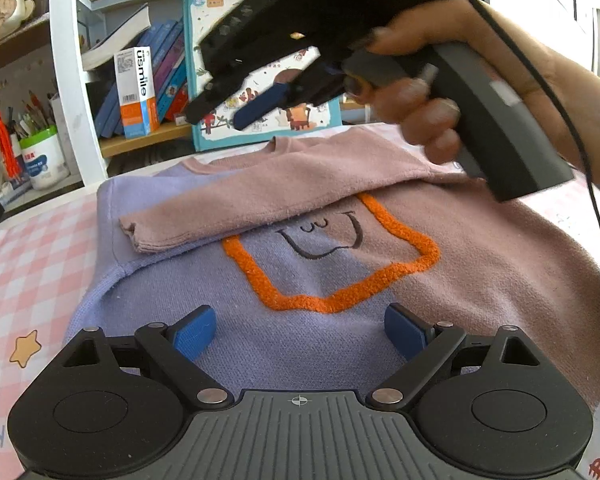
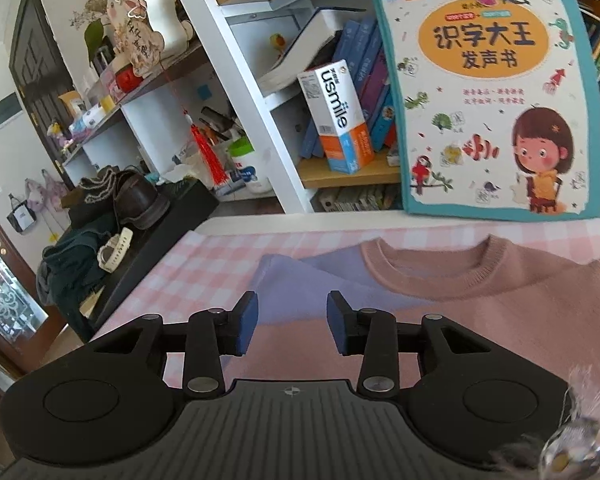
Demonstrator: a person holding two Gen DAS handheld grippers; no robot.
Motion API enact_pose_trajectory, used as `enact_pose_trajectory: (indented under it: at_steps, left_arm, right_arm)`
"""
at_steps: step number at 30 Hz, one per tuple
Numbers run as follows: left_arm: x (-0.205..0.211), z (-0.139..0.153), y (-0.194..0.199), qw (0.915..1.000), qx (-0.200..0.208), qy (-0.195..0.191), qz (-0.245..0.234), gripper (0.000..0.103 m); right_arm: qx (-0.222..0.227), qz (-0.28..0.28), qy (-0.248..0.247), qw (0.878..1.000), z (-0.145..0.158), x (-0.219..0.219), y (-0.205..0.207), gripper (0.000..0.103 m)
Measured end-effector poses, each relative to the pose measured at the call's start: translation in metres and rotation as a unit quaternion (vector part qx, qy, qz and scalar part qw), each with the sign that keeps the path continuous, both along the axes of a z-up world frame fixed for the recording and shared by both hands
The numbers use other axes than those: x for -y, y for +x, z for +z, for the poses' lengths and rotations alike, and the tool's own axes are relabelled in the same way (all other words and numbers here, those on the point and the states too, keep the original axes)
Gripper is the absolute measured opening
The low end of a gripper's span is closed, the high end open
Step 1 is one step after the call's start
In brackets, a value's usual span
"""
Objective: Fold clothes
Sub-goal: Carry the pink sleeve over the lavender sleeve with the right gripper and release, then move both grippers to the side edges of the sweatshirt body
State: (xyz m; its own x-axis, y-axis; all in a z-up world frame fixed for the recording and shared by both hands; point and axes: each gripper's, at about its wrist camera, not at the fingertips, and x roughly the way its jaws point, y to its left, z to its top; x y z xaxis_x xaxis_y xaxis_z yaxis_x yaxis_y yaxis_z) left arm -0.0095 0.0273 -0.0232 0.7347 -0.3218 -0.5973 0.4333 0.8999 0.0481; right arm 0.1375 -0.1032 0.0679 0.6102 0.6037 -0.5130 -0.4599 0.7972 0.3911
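A sweater (image 1: 300,344), half lilac and half dusty pink with an orange outlined patch (image 1: 332,256), lies flat on the pink checked tablecloth (image 1: 28,264). Its pink sleeve (image 1: 260,204) is folded across the chest. My left gripper (image 1: 300,332) is open and empty, low over the sweater's lower front. My right gripper (image 2: 291,322) is open and empty, held in the air above the sweater's neckline (image 2: 436,264). It also shows in the left wrist view (image 1: 228,112), gripped by a hand above the far side of the sweater.
A bookshelf stands behind the table with a children's book (image 2: 488,92) leaning on it, a toothpaste box (image 2: 340,120) and several books. A pen pot (image 1: 44,156) and a dark stand with shoes (image 2: 132,200) lie to the left.
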Motion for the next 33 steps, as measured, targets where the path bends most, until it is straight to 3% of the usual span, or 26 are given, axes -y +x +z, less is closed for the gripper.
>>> enact_pose_trajectory:
  at_steps: [14, 21, 33]
  left_arm:
    - [0.001, -0.001, -0.001, 1.0, 0.003, 0.007, 0.0, 0.094]
    - [0.001, 0.0, -0.002, 1.0, 0.005, 0.007, 0.002, 0.094]
    - [0.003, 0.008, -0.024, 0.9989, 0.033, 0.032, 0.012, 0.094]
  right_arm:
    - [-0.009, -0.035, -0.068, 0.997, -0.017, 0.074, -0.064, 0.046]
    - [-0.018, -0.074, -0.076, 0.994, -0.022, 0.114, -0.112, 0.047]
    - [-0.01, -0.124, -0.095, 0.988, -0.026, 0.139, -0.184, 0.05]
